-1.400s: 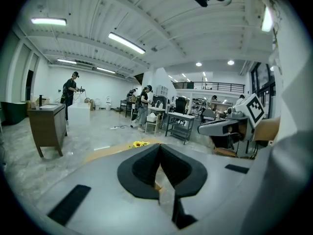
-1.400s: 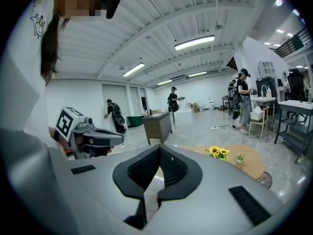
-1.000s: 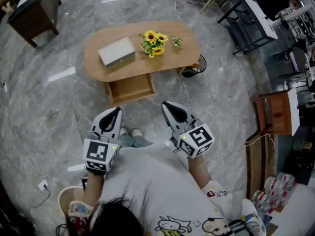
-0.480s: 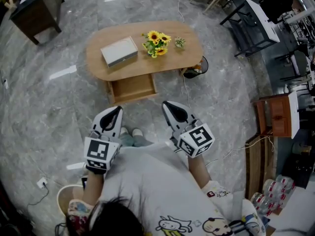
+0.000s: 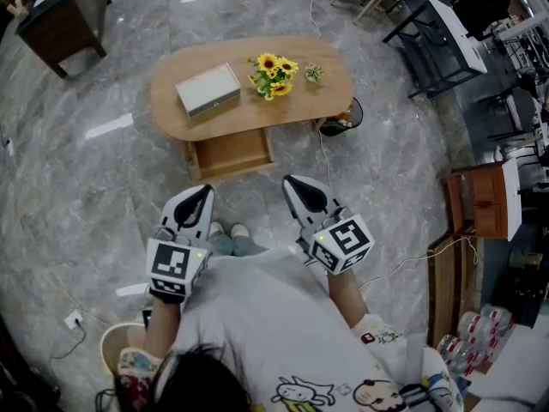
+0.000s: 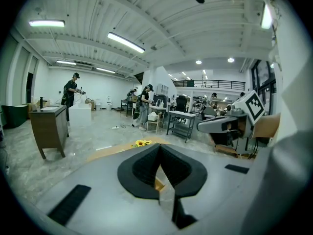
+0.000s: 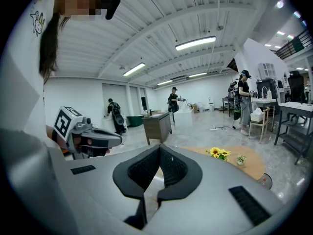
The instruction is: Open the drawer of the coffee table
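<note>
Head view: glossy grey marble floor (image 5: pixel 103 187), oval pale-wood bench (image 5: pixel 317 101).
Its shallow rectangular drawer (image 5: pixel 230 153) stands pulled out on the near side; the left gripper (image 5: pixel 202 194) and right gripper (image 5: pixel 292 183), smooth grey shells, hang well apart from it, ribbed black fingers together, empty; a flat grey box (image 5: pixel 207 89) and sunflowers (image 5: pixel 270 74) sit on top.

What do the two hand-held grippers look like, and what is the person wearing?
Both the left hand-held gripper and the right hand-held gripper have pale grey shells with black ribbed pads. Each carries a white cube with black square markers. The person wears a white T-shirt with cartoon prints.
</note>
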`<action>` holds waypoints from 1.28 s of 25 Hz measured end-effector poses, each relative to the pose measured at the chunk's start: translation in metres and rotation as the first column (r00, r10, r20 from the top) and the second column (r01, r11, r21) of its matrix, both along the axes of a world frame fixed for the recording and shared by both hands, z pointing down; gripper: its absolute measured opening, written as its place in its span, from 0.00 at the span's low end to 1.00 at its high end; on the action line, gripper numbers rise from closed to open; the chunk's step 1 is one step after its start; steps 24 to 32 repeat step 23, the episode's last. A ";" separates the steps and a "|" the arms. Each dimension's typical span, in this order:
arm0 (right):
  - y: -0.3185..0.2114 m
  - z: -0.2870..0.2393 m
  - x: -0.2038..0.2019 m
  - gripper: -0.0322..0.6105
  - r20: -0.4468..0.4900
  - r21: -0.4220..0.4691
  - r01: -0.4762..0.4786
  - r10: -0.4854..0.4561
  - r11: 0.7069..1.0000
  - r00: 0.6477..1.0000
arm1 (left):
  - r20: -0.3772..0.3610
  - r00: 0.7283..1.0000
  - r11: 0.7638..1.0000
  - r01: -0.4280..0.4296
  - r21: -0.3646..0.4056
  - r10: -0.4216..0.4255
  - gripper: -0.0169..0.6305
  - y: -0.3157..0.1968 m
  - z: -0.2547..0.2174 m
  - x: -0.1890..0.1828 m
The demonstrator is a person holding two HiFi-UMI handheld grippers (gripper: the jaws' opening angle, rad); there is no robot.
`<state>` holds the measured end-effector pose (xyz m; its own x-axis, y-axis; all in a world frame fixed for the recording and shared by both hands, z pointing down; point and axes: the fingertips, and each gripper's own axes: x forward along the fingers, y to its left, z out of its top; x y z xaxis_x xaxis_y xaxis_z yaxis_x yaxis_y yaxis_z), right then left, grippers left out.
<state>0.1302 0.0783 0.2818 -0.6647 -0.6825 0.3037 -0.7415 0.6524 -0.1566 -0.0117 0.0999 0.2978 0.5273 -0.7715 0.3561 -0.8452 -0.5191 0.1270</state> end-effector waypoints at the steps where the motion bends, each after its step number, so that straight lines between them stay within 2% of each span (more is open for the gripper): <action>1: 0.000 0.000 0.000 0.05 -0.001 0.000 -0.001 0.001 1.000 1.000 | 0.000 1.000 1.000 0.000 0.000 0.000 0.03 0.000 0.000 0.000; 32: 0.006 0.000 -0.003 0.05 -0.013 0.008 -0.023 0.024 1.000 1.000 | 0.000 1.000 1.000 -0.001 -0.002 0.001 0.03 0.004 0.001 -0.008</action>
